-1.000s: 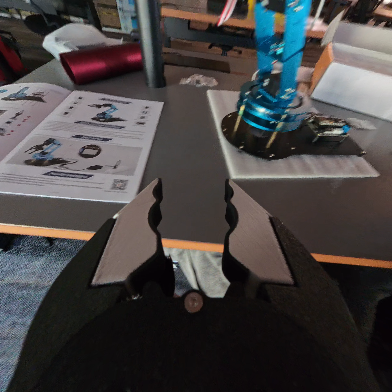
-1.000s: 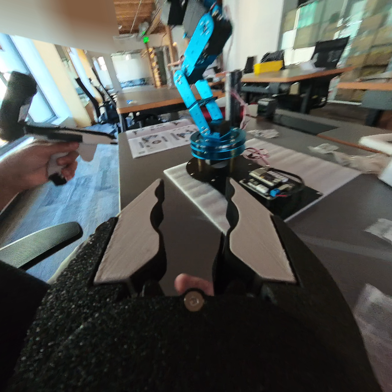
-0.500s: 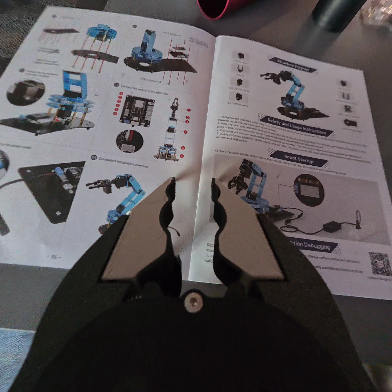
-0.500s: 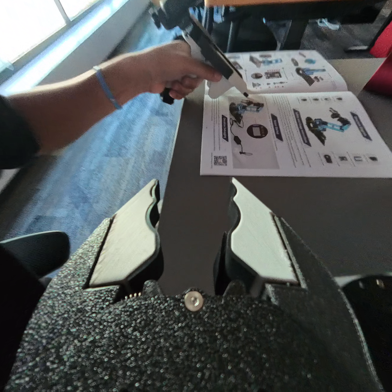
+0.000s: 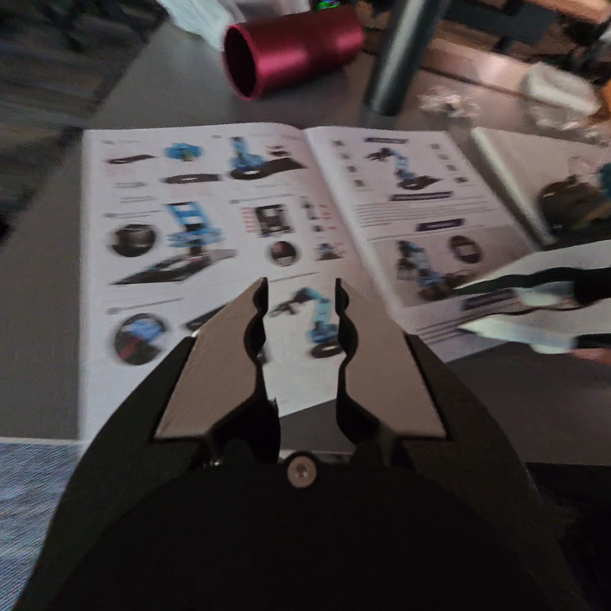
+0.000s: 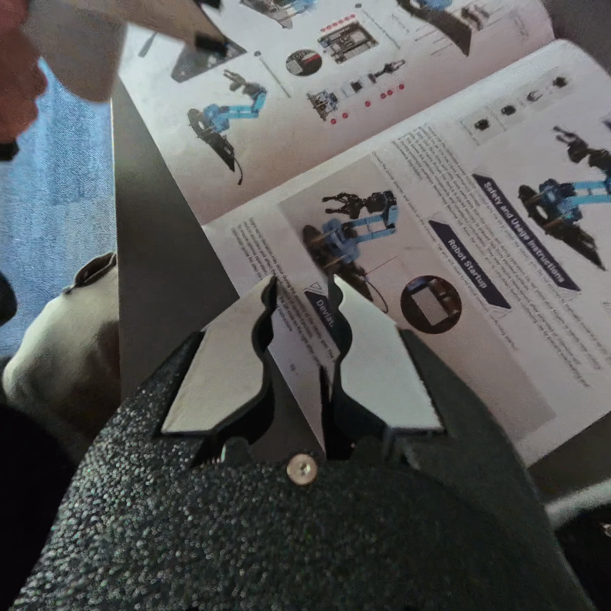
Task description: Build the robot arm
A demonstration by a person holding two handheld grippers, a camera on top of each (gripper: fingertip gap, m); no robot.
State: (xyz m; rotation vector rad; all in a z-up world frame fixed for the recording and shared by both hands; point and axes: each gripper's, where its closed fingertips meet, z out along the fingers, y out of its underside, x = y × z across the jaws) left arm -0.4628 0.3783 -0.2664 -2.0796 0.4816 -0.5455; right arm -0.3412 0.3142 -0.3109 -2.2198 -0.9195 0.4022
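Note:
An open instruction booklet (image 5: 198,231) with pictures of a blue robot arm lies flat on the dark table (image 5: 43,297). My left gripper (image 5: 300,284) is open and empty, hovering over the lower part of the left page. My right gripper (image 6: 304,282) is open with narrowed jaws, and the near corner of the booklet's right page (image 6: 429,198) lies between its fingers. The right gripper also shows in the left wrist view (image 5: 489,304) at that page's lower corner. The left gripper's white finger (image 6: 205,43) shows at the top left of the right wrist view.
A red cylinder (image 5: 291,49) lies on its side behind the booklet, next to a dark upright post (image 5: 393,56). A white foam mat (image 5: 529,158) with a black robot base (image 5: 575,201) is at the right. Blue carpet (image 6: 56,198) lies beyond the table edge. Both grippers' tips are roughly 30 cm from the dark upright post (image 5: 393,56).
My right gripper has moved in over the booklet's right page and its jaws have narrowed around the page corner. My left gripper has drawn back from the booklet and opened slightly.

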